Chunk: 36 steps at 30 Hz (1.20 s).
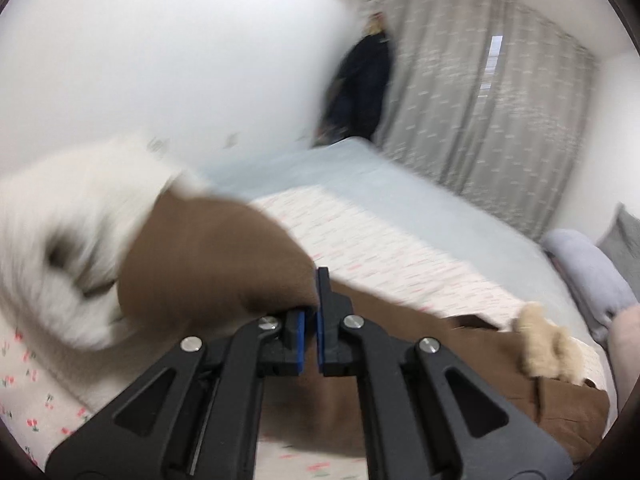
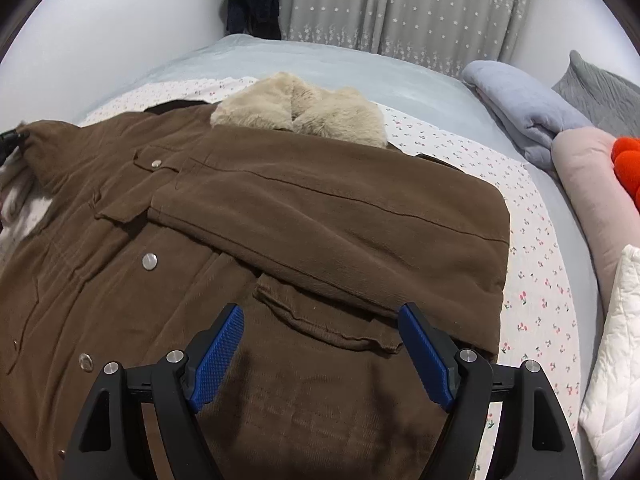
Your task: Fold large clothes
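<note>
A large brown jacket [image 2: 280,216] with a beige fur collar [image 2: 300,114] and white fleece lining lies on the bed, its right sleeve folded across the front. My left gripper [image 1: 311,312] is shut on the jacket's brown left edge [image 1: 208,256] and lifts it, showing the white lining [image 1: 68,248]; the view is blurred. That gripper shows at the far left of the right wrist view [image 2: 10,140]. My right gripper [image 2: 322,320] is open and empty, just above the jacket's lower front.
The jacket rests on a floral sheet [image 2: 532,264] over a pale blue bed [image 2: 360,68]. Folded blankets and pillows [image 2: 528,108] lie at the right. A white wall, a grey curtain [image 2: 400,4] and hanging dark clothes [image 2: 252,0] stand behind.
</note>
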Motion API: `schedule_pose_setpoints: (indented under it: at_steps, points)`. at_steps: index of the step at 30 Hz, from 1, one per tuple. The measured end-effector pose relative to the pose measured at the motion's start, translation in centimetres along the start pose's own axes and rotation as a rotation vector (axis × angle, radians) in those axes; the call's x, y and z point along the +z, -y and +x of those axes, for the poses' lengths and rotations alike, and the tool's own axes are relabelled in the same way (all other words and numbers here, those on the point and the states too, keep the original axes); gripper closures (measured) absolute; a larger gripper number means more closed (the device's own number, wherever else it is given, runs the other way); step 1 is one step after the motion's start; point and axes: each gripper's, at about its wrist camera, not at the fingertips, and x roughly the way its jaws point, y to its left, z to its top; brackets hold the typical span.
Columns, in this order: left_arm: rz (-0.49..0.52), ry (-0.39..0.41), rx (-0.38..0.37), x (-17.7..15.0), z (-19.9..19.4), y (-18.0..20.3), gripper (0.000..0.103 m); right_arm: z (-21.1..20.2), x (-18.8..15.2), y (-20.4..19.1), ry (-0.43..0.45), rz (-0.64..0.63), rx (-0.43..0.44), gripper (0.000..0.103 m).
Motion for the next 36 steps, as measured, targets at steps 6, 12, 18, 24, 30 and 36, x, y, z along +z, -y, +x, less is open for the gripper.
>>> schedule_pose_setpoints:
  at_steps: [6, 12, 18, 24, 30, 36]
  points:
    - [0.12, 0.038, -0.204, 2.3, -2.5, 9.3, 0.098, -0.2, 0.5, 0.9, 0.026, 0.059, 0.025, 0.021]
    - [0.212, 0.012, -0.385, 1.5, -4.1, 17.7, 0.098, -0.4, 1.2, 1.6, 0.048, 0.086, 0.038, 0.021]
    - [0.284, -0.104, -0.552, -3.0, -5.3, 25.5, 0.098, -0.8, 1.2, 2.9, 0.062, 0.14, 0.054, 0.021]
    - [0.426, -0.345, -0.641, -12.5, -4.2, 30.2, 0.098, -1.0, 0.9, 4.8, 0.056, 0.196, 0.058, 0.021]
    - [0.531, -0.643, -0.61, -21.4, -1.2, 28.9, 0.094, -0.5, 0.6, 6.0, 0.036, 0.239, 0.081, 0.021]
    - [0.481, -0.71, -0.693, -18.3, -3.8, 27.3, 0.041, 0.2, 1.7, 5.3, 0.023, 0.239, 0.119, 0.021]
